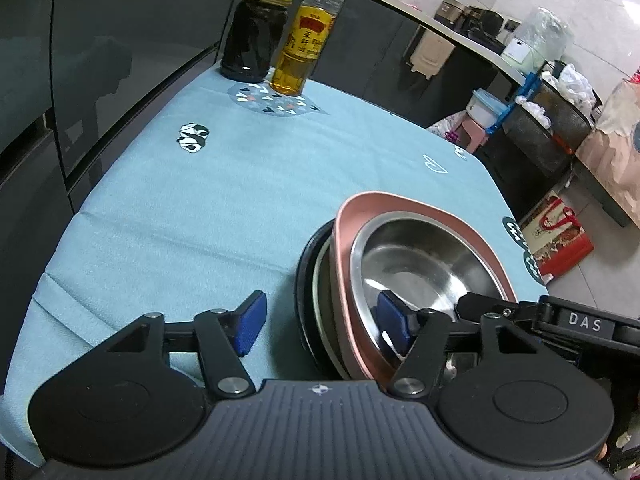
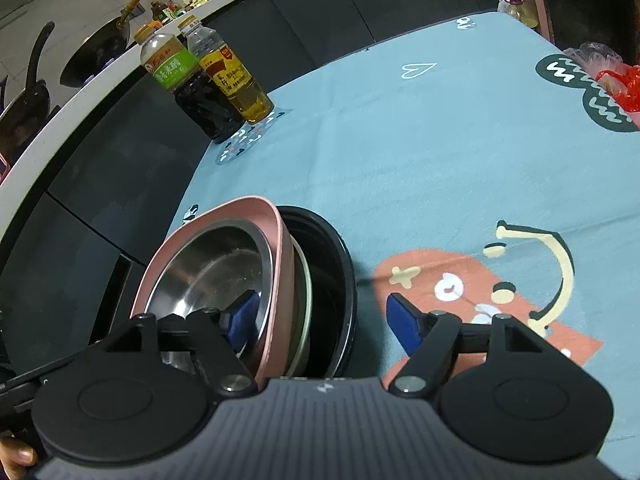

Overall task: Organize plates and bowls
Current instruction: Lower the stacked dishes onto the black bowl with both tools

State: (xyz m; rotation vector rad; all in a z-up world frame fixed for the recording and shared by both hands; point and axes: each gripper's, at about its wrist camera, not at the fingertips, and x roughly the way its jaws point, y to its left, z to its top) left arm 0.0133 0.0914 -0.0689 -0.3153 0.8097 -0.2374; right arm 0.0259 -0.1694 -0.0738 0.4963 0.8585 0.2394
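Both grippers are spread about as wide as they go, and nothing is clamped by either one. The left gripper (image 1: 322, 322) is set astride the near left edge of the dish stack: one blue pad (image 1: 251, 322) is hung over bare cloth at about 9 o'clock of the stack, the other is dipped inside the steel bowl (image 1: 416, 258). Whether that inner pad is actually touching the metal can't be made out. Same deal on the other side: the right gripper (image 2: 324, 318) is straddled over the stack's rims, one pad inside the bowl, the other out over the cartoon print at 3 o'clock.

The stack itself is parked at the near edge of the table. The steel bowl is nested in a pink bowl (image 1: 400, 204), that one is seated in a pale-rimmed dish (image 2: 306, 296), and everything is held by a black plate (image 2: 344, 264) at the bottom. The nested pieces are tipped a bit, not lying flat.

The table is covered by a light blue tablecloth (image 1: 200, 200) printed with hearts and cartoon figures. Out at 12 o'clock, at the far edge, a dark sauce bottle (image 1: 256, 32) and a golden oil bottle (image 1: 308, 44) are stood touching each other. Beyond those, a white counter (image 2: 60, 116) with woks on it and dark cabinet fronts are seen.
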